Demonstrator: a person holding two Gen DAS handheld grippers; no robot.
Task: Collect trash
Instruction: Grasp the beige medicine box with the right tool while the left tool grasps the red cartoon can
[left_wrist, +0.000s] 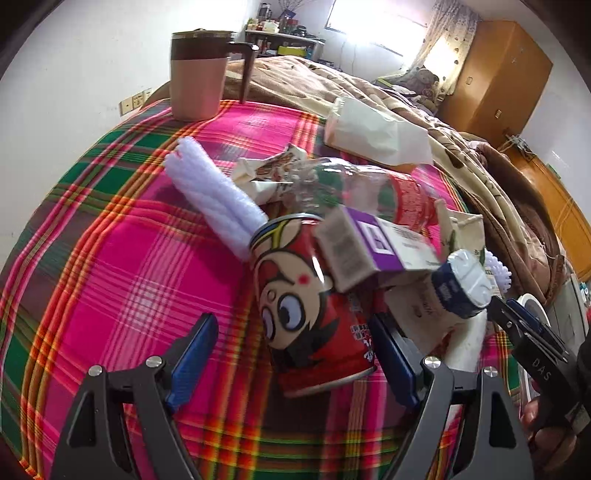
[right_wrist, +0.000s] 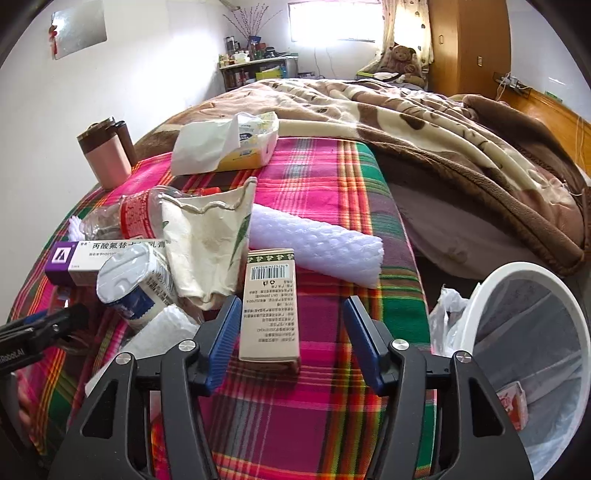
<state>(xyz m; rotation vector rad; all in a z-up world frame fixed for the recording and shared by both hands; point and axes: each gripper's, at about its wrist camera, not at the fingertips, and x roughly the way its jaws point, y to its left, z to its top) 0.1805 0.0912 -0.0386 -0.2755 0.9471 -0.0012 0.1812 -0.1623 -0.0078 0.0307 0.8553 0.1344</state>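
A heap of trash lies on the plaid cloth (left_wrist: 122, 280). A red cartoon can (left_wrist: 306, 314) lies on its side between the fingers of my left gripper (left_wrist: 293, 354), which is open; the left pad stands clear of it and the right pad is close beside it. A purple-and-white box (left_wrist: 373, 247) rests on the can, next to a foil-lidded cup (left_wrist: 461, 284). A beige barcode box (right_wrist: 269, 306) lies between the fingers of my right gripper (right_wrist: 291, 339), which is open with a gap on the right side. The white bin (right_wrist: 480, 295) stands low at the right.
A crushed clear bottle (right_wrist: 129, 214), a crumpled paper cup (right_wrist: 210, 243) and white foam rolls (right_wrist: 317, 247) lie around. A pink mug (left_wrist: 199, 77) and a tissue pack (right_wrist: 225, 147) stand at the far edge. A bed with a brown blanket (right_wrist: 424, 122) lies beyond.
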